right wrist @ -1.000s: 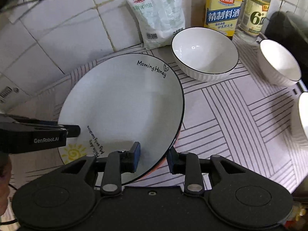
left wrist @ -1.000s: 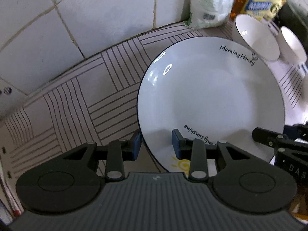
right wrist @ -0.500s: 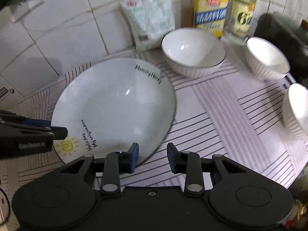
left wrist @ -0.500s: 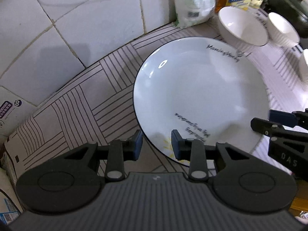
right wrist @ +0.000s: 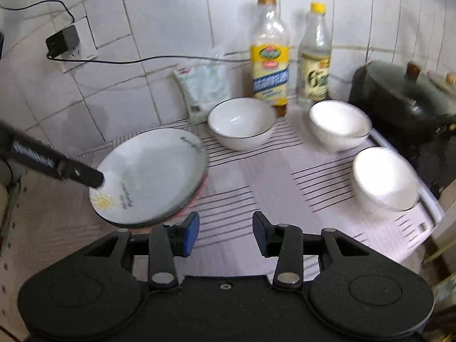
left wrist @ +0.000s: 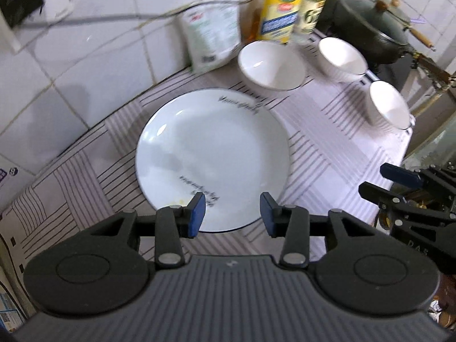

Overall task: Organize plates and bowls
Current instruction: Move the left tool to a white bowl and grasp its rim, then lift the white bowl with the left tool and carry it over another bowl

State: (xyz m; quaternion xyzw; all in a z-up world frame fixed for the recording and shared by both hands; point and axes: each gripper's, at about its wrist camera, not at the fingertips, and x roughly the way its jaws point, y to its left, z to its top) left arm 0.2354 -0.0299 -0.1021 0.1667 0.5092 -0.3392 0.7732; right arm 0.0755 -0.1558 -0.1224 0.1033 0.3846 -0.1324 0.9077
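Observation:
A white plate with black lettering and a sun drawing lies on the striped mat, seemingly on top of another plate; it also shows in the right wrist view. Three white bowls stand beyond it: one near the wall, one in the middle and one at the right edge. My left gripper is open and empty, raised above the plate's near rim. My right gripper is open and empty, above the mat to the right of the plate.
Two bottles and a white bag stand against the tiled wall. A dark lidded pot sits at the right. A charger with a cable hangs on the wall. The mat ends at the right.
Both grippers have let go of the plate's rim, opened wider and pulled back and up. The plate now rests flat on the mat.

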